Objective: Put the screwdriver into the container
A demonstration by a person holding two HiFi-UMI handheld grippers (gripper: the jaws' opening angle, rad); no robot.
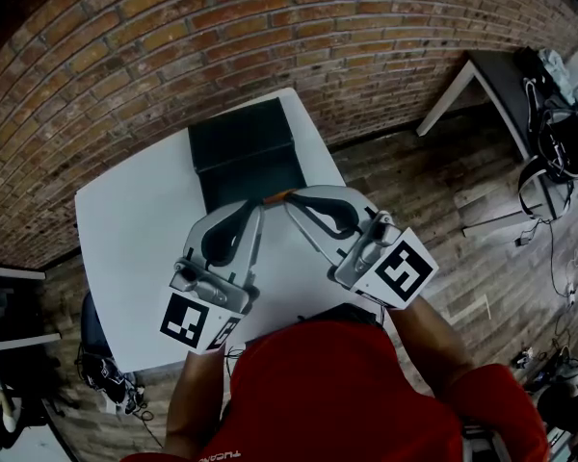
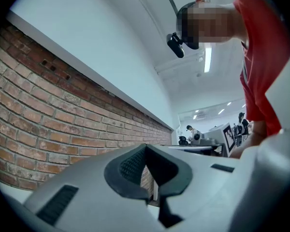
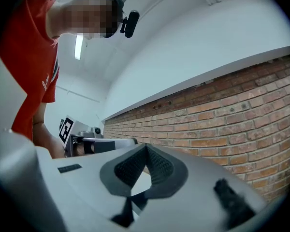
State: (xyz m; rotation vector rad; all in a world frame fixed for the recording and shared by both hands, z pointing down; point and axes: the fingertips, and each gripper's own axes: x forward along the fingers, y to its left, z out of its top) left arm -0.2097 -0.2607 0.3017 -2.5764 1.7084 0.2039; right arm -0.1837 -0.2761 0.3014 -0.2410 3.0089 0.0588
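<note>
Two tongs are up, is that right?

— Yes. The left tongs and the right tongs hang above the white tabletop, on the person's side of the container. Their tips point toward the container and almost meet each other.

What sort of container?

— A dark box with an open top. It stands on the tabletop at the end nearest the brick wall.

Are the left tongs grasping anything?

— No. In the left gripper view the left tongs are clenched. The dark ribbed pads meet at the tip with nothing between them.

And the right ones?

— The same. In the right gripper view the right tongs are clenched and empty, with the pads touching at the tip.

Where is the screwdriver, then?

— All that shows of what I take for the screwdriver is a short orange sliver at the container's near edge, just past the two tips. Whether it lies inside the container or on the tabletop just beside it, I cannot tell. It is in neither tongs.

Anything else around the container?

— A wooden floor to its right. On the near side, the person's red shirt fills the bottom of the head view. Each of the tongs carries a marker cube at its back end, the left one and the right one.
</note>
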